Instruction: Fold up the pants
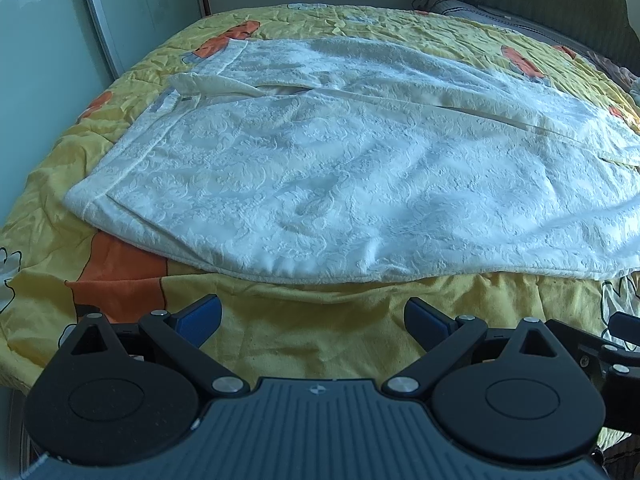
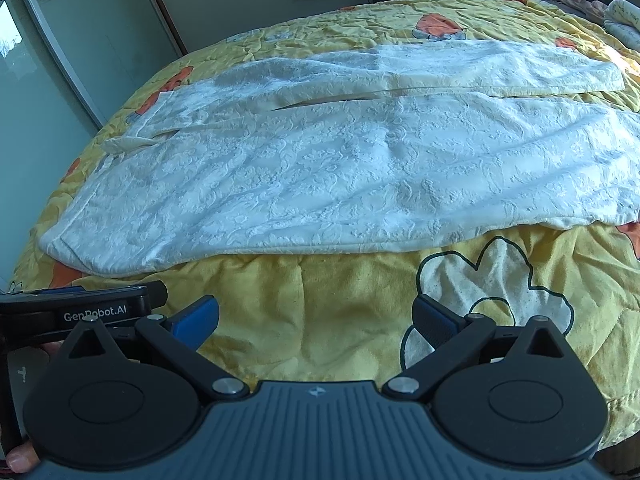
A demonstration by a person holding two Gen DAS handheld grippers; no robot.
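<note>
The left tongs (image 1: pixel 313 316) and right tongs (image 2: pixel 316 316) gaped wide and empty over the yellow bedspread (image 2: pixel 320 300). Just ahead of both lay the white pants (image 1: pixel 320 168), long axis crosswise, waistband (image 1: pixel 120 168) toward the left tongs' side, legs trailing right.

Two matching handheld grippers, black and grey with blue pads

The left gripper (image 1: pixel 313 320) and right gripper (image 2: pixel 316 320) each have a ribbed grey body bearing a small round emblem, two textured black discs, black linkage arms with silver screws, and blue fingertip pads (image 1: pixel 202 318). White "GenRobot.AI" lettering (image 2: pixel 95 314) marks the left unit's black housing.
</note>
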